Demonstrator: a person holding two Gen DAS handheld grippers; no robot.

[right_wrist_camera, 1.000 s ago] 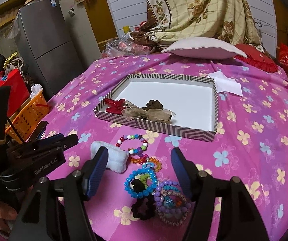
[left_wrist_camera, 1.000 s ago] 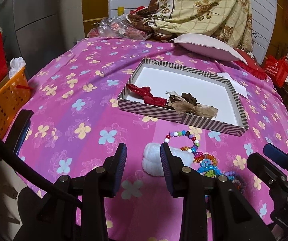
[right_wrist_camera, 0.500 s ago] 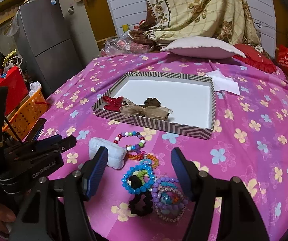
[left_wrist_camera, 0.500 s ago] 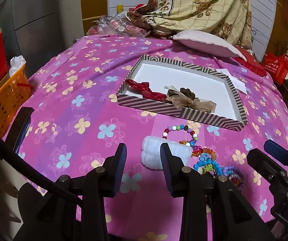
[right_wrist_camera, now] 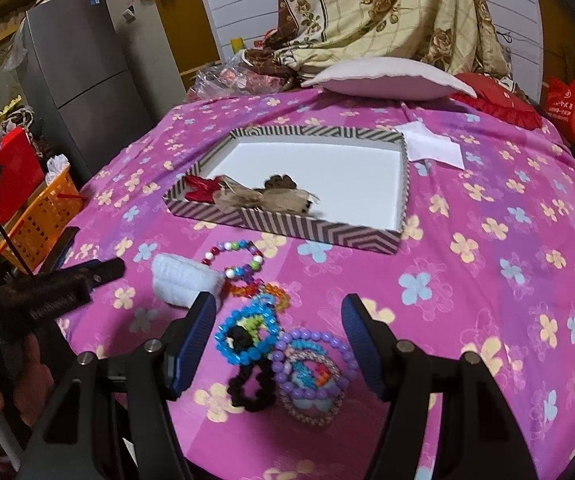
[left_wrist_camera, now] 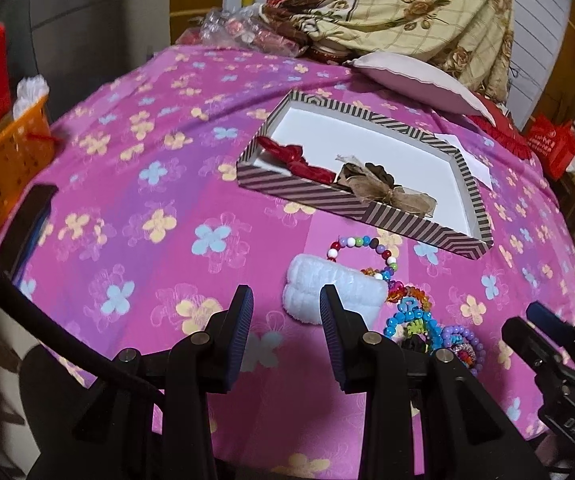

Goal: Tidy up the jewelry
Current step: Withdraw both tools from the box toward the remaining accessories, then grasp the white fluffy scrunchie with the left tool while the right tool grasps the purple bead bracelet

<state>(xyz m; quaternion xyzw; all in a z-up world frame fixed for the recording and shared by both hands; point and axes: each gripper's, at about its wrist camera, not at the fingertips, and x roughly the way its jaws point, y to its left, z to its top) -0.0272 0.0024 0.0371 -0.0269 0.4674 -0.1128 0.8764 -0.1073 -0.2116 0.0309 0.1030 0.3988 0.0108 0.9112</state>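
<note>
On the flowered pink bench the striped tray sits mid-surface, the bracelet heap lies at the near edge, and both the left tongs and right tongs gape empty.

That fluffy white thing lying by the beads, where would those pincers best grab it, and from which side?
Probably across the short width of the white scrunchie, coming down from above. It lies flat as a soft oblong pad on the pink floral cloth, so open jaws could straddle its narrow middle. Its far right end touches the multicoloured bead bracelet, so the near left end looks safer. The left gripper, open, is nearest.
</note>
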